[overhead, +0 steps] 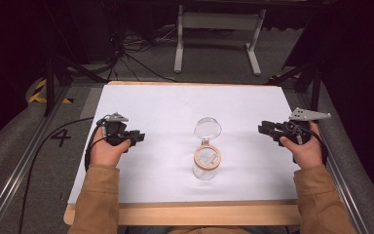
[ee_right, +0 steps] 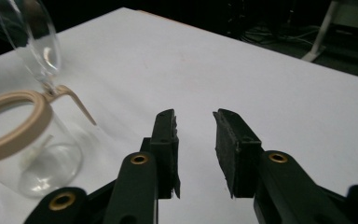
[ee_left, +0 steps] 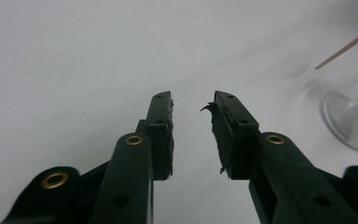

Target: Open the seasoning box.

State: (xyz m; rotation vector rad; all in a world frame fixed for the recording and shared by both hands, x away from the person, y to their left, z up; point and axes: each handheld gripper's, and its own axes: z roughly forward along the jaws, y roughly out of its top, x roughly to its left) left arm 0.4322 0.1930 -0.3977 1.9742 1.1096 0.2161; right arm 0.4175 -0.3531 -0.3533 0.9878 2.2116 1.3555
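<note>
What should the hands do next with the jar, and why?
Probably rest. The glass jar stands upright with its hinged lid swung open, and the left gripper and right gripper sit apart from it, jaws open and empty. If anything, the right could tip the lid shut.

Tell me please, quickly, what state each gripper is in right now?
Left gripper: open, holding nothing.
Right gripper: open, holding nothing, beside the clear glass jar.

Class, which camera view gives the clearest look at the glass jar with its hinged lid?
The right gripper view: the glass jar stands close, its tan rim and raised clear lid sharp. The high view shows the whole jar from above, small, lid swung back. The left gripper view catches just its blurred base at the edge.
</note>
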